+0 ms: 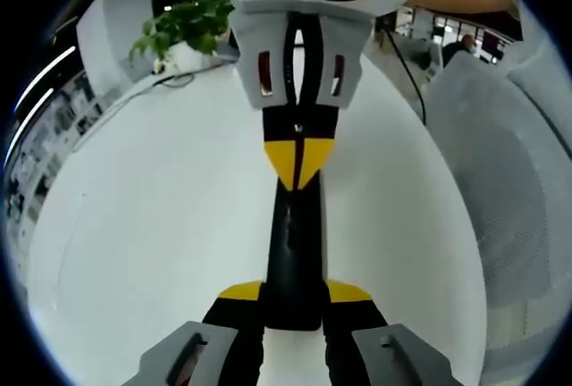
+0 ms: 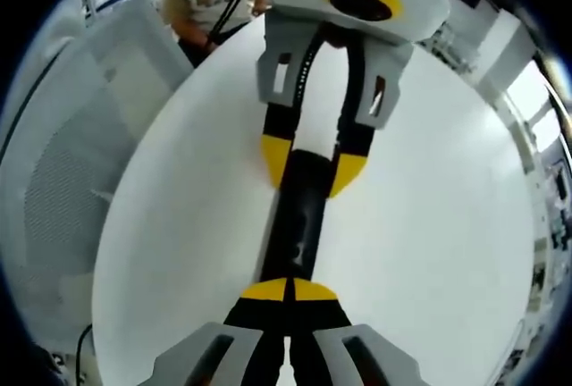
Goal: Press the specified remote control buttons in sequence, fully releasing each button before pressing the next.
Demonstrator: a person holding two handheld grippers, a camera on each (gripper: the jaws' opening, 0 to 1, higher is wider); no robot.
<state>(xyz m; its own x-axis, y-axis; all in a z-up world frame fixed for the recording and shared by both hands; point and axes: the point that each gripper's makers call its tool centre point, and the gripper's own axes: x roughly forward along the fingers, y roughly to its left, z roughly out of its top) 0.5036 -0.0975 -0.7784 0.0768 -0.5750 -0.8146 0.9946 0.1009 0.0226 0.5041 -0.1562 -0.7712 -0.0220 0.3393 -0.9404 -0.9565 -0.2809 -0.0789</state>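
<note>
The black remote control (image 1: 293,252) lies lengthwise on the white tabletop (image 1: 152,225). The left gripper (image 1: 295,301) grips its near end, jaws closed against its sides. The right gripper (image 2: 288,295), jaws pinched together (yellow tips touching), rests on its other end.
</note>
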